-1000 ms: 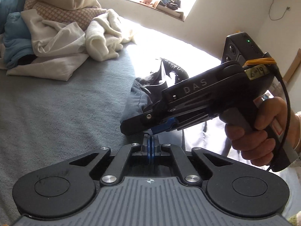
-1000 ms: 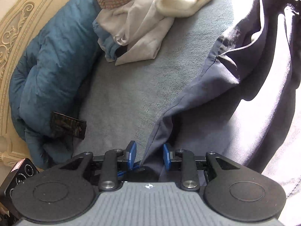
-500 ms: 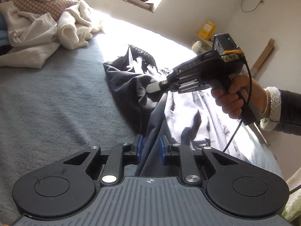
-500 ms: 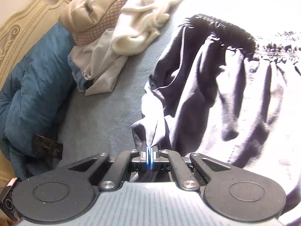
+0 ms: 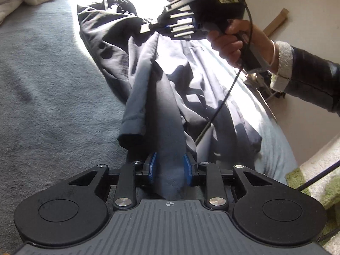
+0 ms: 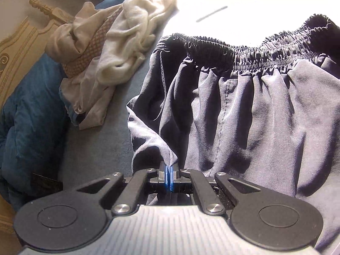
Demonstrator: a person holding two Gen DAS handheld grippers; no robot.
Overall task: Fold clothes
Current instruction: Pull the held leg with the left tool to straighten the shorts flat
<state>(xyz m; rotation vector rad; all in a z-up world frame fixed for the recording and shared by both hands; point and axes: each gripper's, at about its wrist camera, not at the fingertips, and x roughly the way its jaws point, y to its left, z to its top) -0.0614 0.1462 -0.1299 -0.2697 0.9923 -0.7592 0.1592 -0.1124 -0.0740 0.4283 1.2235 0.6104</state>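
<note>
While no label reads, right tongs point(image 6: 169, 171) pinch dark shorts point(image 6: 255, 106).

On the grey bed point(image 5: 42, 97), dark shorts point(image 5: 161, 80) lie crumpled in sunlight. The left hand-held gripper point(image 5: 169, 166) is opening, a fold of cloth between its blue pads point(image 5: 152, 165). Farther off, the right hand-held gripper point(image 5: 158, 28) pinches the fabric, lifting it.

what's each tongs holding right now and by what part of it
Right tongs are shut on the dark shorts, pinching a fold at the leg edge. Left tongs are opening; shorts fabric lies between the pads, which do not press on it.
</note>
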